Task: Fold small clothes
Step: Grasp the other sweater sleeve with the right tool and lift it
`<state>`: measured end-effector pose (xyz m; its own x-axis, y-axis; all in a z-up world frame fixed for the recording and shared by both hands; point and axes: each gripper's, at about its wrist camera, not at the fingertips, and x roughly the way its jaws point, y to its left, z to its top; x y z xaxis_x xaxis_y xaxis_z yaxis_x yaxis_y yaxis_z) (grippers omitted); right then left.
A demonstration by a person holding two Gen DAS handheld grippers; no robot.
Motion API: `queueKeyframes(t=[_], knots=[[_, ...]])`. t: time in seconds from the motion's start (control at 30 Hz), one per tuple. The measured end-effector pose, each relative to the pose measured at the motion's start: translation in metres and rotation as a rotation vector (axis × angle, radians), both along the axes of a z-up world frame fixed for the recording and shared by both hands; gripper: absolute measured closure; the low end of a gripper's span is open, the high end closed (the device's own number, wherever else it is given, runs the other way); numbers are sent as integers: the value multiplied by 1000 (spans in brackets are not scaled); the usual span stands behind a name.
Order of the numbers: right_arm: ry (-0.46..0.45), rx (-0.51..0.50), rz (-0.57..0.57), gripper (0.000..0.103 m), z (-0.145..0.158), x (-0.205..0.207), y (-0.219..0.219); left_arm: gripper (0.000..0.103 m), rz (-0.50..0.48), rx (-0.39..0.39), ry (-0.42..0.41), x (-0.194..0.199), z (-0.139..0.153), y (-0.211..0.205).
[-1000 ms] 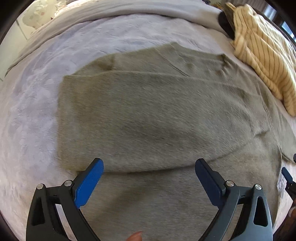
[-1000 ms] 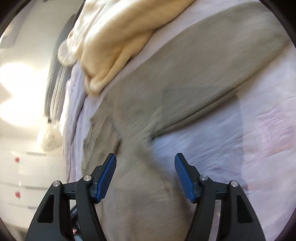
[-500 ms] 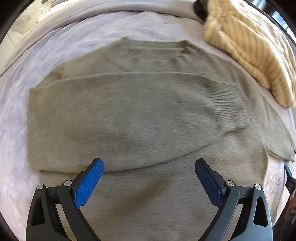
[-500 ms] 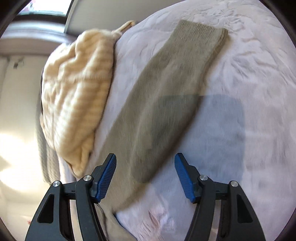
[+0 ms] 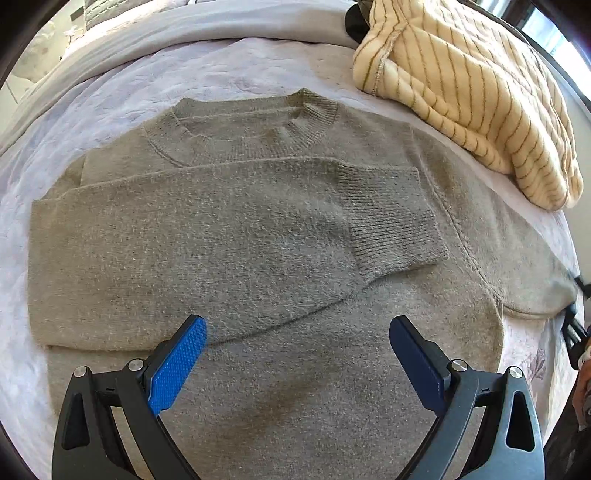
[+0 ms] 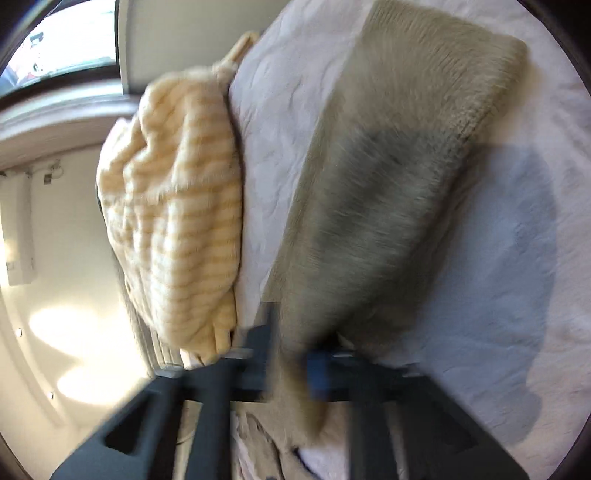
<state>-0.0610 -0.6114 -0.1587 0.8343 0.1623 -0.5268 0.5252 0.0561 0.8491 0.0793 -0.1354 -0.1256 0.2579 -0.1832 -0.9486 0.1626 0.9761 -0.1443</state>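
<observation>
An olive-grey knit sweater (image 5: pixel 258 236) lies flat on the pale bedspread (image 5: pixel 122 96), neck away from me, with its left sleeve folded across the chest, cuff (image 5: pixel 391 218) at the right. My left gripper (image 5: pixel 297 354) is open and empty, hovering over the sweater's lower body. In the right wrist view the other sleeve (image 6: pixel 399 177) stretches out over the bedspread (image 6: pixel 517 258). My right gripper (image 6: pixel 291 373) has closed on that sleeve near its base; the view is blurred.
A cream blanket with thin stripes (image 5: pixel 472 96) is bunched at the bed's far right; it also shows in the right wrist view (image 6: pixel 173 206), close beside the sleeve. A grey sheet (image 5: pixel 207 26) runs along the bed's far edge. A window (image 6: pixel 55 37) is beyond.
My left gripper has pulled back, so the whole sweater and its neck now show. My right gripper swung to the outstretched sleeve and closed on it; it was open earlier.
</observation>
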Motion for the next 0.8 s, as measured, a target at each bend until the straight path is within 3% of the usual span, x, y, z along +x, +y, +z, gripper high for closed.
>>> queueKeyframes(t=[0.1,0.27,0.37,0.53,0.63,0.8], knots=[[-46,-35,48,94,13,10,8,4,21,-7,0,-1,-2,16],[-116,-164,248,94,53,56,45,4,61,-14,-9,-4,-5,48],[-164,-273,408,94,83,96,86,4,101,-38,-11,-5,-4,71],[-213,-502,745,94,119,164,196,4,169,-45,-21,-4,-5,101],[-199,-628,977,94,115,191,279,4,188,-21,-45,-7,-2,123],[-69,-686,1223,90,63,211,370,4,243,-7,-52,-7,-6,155]])
